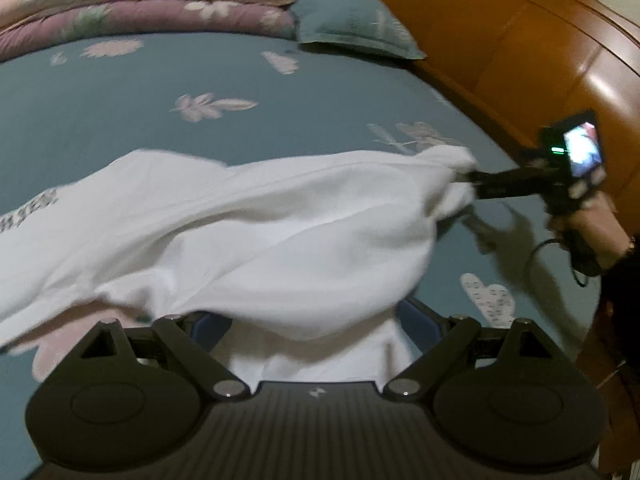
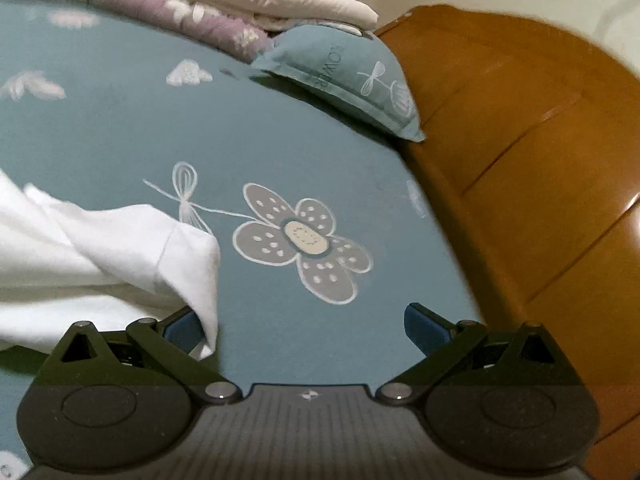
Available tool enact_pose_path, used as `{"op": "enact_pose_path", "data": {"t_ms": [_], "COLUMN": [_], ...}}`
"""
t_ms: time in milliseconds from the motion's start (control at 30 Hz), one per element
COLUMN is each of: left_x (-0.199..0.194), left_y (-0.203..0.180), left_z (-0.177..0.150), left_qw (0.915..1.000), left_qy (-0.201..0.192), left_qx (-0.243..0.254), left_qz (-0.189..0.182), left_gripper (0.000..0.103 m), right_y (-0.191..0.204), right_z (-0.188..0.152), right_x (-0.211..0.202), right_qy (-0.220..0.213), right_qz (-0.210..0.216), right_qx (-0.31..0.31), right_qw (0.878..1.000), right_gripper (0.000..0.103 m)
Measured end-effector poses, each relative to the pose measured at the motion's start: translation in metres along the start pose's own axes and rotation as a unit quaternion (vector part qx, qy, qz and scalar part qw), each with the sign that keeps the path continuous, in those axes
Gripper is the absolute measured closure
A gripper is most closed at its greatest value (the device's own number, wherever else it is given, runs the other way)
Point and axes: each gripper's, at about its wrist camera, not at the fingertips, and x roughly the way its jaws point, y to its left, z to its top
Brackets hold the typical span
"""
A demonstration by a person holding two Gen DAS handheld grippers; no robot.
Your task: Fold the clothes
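Noted over the bed [image 1: 208,80]: a white garment [image 1: 260,220], lifted and stretched across the blue flowered sheet, blurred. Grey print visible at its left end [image 1: 28,212], not legible.

Left tool [image 1: 316,320]: spread wide, blue fingers [image 1: 420,320] well apart, pinching nothing. Garment draped over the gap between them and hanging down towards the camera.

Right tool [image 1: 476,184], from the left wrist: held in a hand [image 1: 592,228] at the garment's far right corner, tip touching bunched cloth. Grip not readable from that side.

Right tool [image 2: 304,320], from its own camera: spread wide, nothing pressed between the fingers. Corner of the garment [image 2: 100,248] hanging over and past the left finger [image 2: 182,326]. Right finger [image 2: 424,328] bare, apart from the cloth. Bare sheet [image 2: 280,140] with a grey flower print below the gap.

At the far edge of the bed: folded quilts [image 1: 160,0], pink over purple, stacked. Just beside them, a blue pillow [image 1: 352,24] touching the stack and lying against the wooden headboard [image 1: 520,40]. Same quilts [image 2: 200,8], pillow [image 2: 340,72] and headboard [image 2: 520,160] confirmed from the right wrist.
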Motion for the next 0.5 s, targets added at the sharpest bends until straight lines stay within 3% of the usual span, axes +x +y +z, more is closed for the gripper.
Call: {"op": "enact_pose_path", "data": {"t_ms": [67, 167, 333, 500], "left_x": [0.004, 0.016, 0.039, 0.050], "left_y": [-0.008, -0.012, 0.013, 0.026], "left_z": [0.004, 0.011, 0.031, 0.048], "left_qw": [0.9997, 0.9993, 0.9988, 0.9971], "left_qy": [-0.001, -0.006, -0.033, -0.048], "left_qx": [0.016, 0.037, 0.015, -0.007], "left_qz": [-0.019, -0.003, 0.033, 0.058], "left_gripper": [0.011, 0.011, 0.012, 0.012], "right_y": [0.008, 0.013, 0.016, 0.029], "right_z": [0.005, -0.007, -0.034, -0.057], "right_x": [-0.005, -0.024, -0.042, -0.050], "right_qy": [-0.010, -0.012, 0.017, 0.037], "right_qz": [-0.012, 0.046, 0.151, 0.198], "right_qx": [-0.029, -0.011, 0.037, 0.064], "right_qw": [0.999, 0.999, 0.988, 0.977], "right_gripper": [0.000, 0.000, 0.000, 0.000]}}
